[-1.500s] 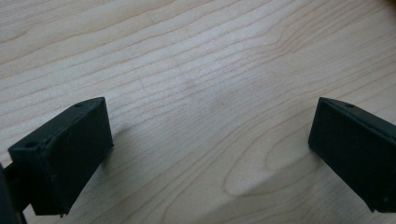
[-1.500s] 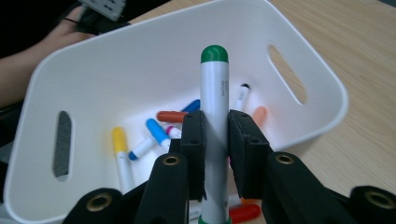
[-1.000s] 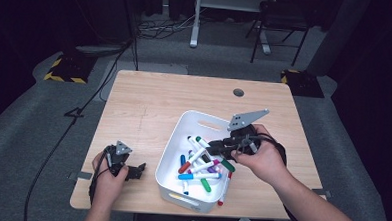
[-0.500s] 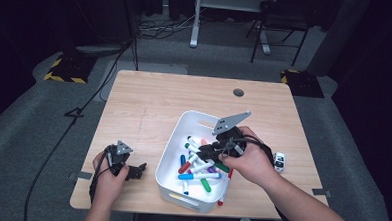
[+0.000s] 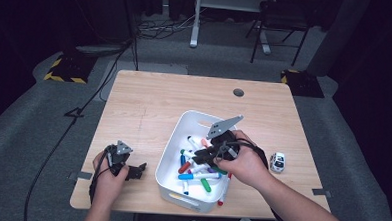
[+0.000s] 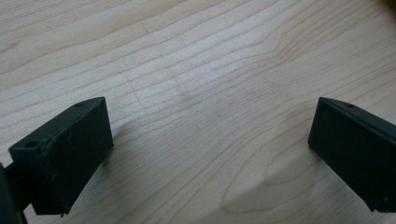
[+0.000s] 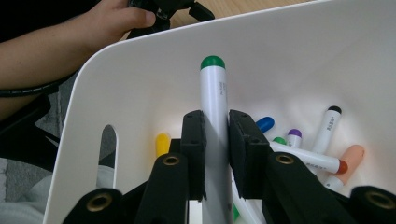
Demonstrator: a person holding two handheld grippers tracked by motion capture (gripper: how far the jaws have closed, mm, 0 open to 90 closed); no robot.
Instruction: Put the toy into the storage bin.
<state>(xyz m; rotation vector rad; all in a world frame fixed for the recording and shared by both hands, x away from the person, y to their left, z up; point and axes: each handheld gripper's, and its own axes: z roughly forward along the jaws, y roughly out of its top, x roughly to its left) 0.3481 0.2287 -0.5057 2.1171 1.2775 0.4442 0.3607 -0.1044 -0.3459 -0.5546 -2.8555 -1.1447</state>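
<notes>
Right gripper clamped on green-capped marker inside white bin. Left gripper jaws wide apart, empty, left of bin. More markers lie in bin.

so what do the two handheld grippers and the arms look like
Both the left gripper and the right gripper are black, with blocky two-piece jaws, a grey three-cornered plate on top and a trailing black cable. Brass-coloured rivets dot the right one's linkages. The forearms are bare, without sleeves.

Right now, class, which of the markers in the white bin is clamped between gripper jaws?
The green-capped marker, pinched upright in the right gripper; the others lie loose.
</notes>
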